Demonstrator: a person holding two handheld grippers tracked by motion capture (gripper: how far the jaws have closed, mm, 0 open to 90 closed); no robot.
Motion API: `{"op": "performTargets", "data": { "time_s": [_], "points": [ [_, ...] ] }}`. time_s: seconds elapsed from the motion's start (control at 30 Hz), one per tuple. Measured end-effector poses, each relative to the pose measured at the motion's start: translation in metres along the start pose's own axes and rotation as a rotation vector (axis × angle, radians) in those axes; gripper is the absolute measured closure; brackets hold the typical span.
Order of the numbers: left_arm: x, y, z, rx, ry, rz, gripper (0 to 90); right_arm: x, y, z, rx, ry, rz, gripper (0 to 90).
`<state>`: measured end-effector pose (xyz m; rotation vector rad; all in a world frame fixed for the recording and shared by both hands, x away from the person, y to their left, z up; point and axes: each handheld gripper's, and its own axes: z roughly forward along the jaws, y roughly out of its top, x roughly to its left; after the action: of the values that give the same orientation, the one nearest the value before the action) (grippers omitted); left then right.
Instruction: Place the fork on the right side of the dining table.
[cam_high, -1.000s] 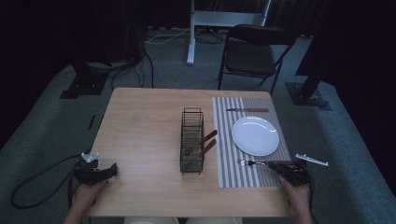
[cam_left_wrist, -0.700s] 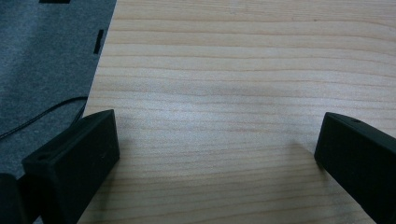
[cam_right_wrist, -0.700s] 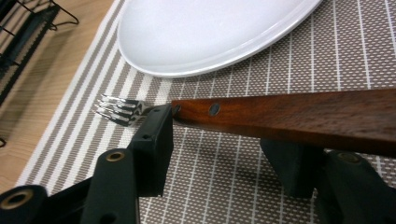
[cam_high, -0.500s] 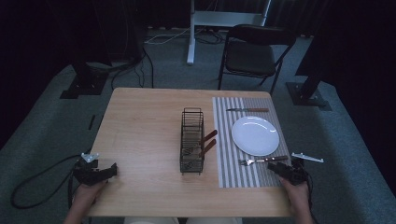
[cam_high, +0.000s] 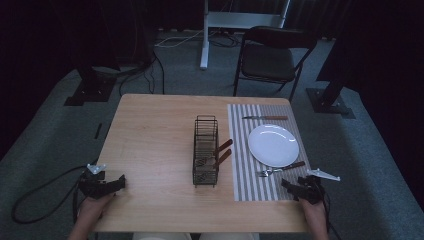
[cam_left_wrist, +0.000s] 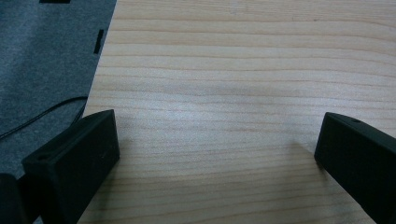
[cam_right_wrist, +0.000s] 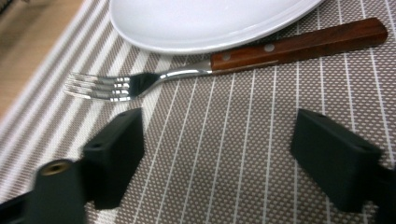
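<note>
both tongs gape released; one plate (cam_high: 273, 145), one fork (cam_right_wrist: 224, 60), one knife (cam_high: 265, 118).

The right gripper (cam_high: 290, 184) is being drawn back from the fork (cam_high: 280, 169), toward the near edge of the striped placemat (cam_high: 260, 187); a second ago its fingers (cam_right_wrist: 116, 154) were just at the fork's handle end, and now they are being held spread apart, short of it, over bare placemat. The fork is being left lying beside the white plate (cam_high: 273, 145), released.
</note>
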<state>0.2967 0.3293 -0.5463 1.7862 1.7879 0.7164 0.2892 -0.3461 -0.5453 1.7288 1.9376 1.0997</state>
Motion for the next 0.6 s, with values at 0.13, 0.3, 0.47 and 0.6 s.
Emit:
{"op": "performTargets", "data": {
  "time_s": [0.13, 0.3, 0.47, 0.6],
  "points": [
    [0.0, 0.0, 0.0, 0.0, 0.0, 0.0, 0.2, 0.011, -0.008, 0.0, -0.013, -0.085, -0.053, 12.2],
    [0.0, 0.0, 0.0, 0.0, 0.0, 0.0, 0.2, 0.022, -0.015, -0.002, -0.015, -0.16, -0.081, 12.0],
    [0.0, 0.0, 0.0, 0.0, 0.0, 0.0, 0.2, 0.03, -0.022, -0.007, -0.033, -0.227, -0.077, 12.0],
    [0.0, 0.0, 0.0, 0.0, 0.0, 0.0, 0.2, 0.035, -0.026, -0.009, -0.036, -0.245, -0.086, 12.1]
  ]
}}
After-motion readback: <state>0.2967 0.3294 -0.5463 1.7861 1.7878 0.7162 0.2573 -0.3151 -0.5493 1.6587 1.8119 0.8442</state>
